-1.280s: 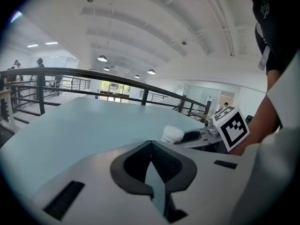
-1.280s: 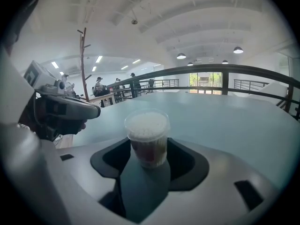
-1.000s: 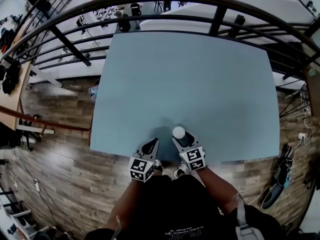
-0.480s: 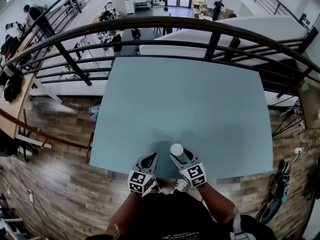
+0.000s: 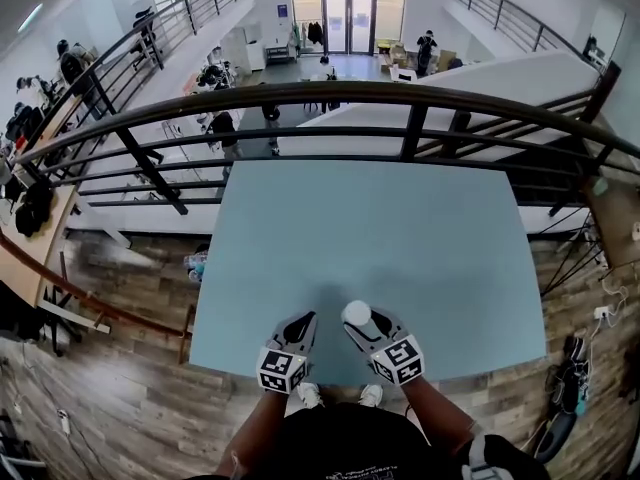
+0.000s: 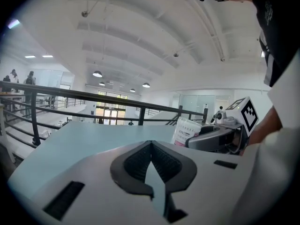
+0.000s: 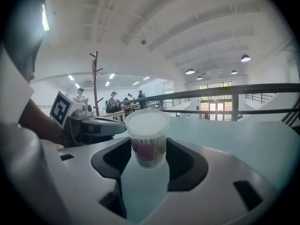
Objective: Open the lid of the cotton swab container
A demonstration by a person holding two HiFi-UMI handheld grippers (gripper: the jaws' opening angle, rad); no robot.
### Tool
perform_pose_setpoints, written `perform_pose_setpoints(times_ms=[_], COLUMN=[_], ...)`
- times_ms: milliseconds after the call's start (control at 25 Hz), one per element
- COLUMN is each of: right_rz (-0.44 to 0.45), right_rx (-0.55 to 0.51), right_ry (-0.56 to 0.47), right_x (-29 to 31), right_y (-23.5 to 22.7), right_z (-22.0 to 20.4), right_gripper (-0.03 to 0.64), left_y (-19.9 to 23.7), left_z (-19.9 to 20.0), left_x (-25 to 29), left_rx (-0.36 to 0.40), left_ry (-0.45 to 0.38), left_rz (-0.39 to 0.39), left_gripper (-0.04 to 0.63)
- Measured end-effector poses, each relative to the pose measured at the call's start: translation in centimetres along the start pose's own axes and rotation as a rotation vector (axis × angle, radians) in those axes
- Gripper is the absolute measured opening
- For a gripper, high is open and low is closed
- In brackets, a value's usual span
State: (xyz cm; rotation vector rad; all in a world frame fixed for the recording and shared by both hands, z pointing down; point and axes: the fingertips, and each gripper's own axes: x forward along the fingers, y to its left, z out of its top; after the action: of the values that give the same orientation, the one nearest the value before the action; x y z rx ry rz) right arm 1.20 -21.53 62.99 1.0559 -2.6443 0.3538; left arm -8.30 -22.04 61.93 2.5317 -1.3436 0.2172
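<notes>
The cotton swab container [image 5: 356, 313] is a small clear tub with a white lid and a pink label. It stands upright between the jaws of my right gripper [image 5: 358, 322], which is shut on its sides, above the near edge of the blue table [image 5: 370, 218]. In the right gripper view the container [image 7: 146, 137] fills the gap between the dark pads [image 7: 185, 165], with its lid on. My left gripper [image 5: 300, 326] hovers just left of it, shut and empty. The left gripper view shows its own jaws [image 6: 151, 150] pressed together, with the container [image 6: 186, 131] and the right gripper [image 6: 213, 137] to their right.
A dark metal railing [image 5: 330, 93] curves behind the table's far edge, with a drop to a lower hall beyond. Wooden floor [image 5: 120, 298] lies to the left and right of the table. My body stands against the table's near edge.
The head view has tipped up and shows more of the hall beyond the railing. Both grippers sit lower in the picture and have risen. The container stays in the right jaws.
</notes>
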Motion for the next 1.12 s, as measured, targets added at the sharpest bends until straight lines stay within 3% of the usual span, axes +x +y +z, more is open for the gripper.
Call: perform_pose_setpoints(times_ms=[360, 560, 840, 1120], right_rz=[-0.034, -0.023, 0.018, 0.005], right_rx=[-0.034, -0.03, -0.004, -0.022], right_ry=[-0.034, -0.048, -0.046, -0.026], right_x=[1.0, 1.8, 2.9, 3.0], right_y=[-1.6, -2.3, -1.9, -2.2], right_z=[3.6, 4.9, 5.2, 5.2], right_gripper=[0.239, 0.239, 0.239, 0.239], left_y=[0.0, 0.4, 0.8, 0.1], left_z=[5.8, 8.2, 8.7, 8.8], left_x=[1.2, 1.6, 1.7, 1.6], left_rx=[0.058, 0.167, 0.322, 0.381], left_ry=[-0.072, -0.095, -0.114, -0.103], left_rz=[-0.049, -0.069, -0.067, -0.066], left_gripper=[0.012, 0.012, 0.012, 0.012])
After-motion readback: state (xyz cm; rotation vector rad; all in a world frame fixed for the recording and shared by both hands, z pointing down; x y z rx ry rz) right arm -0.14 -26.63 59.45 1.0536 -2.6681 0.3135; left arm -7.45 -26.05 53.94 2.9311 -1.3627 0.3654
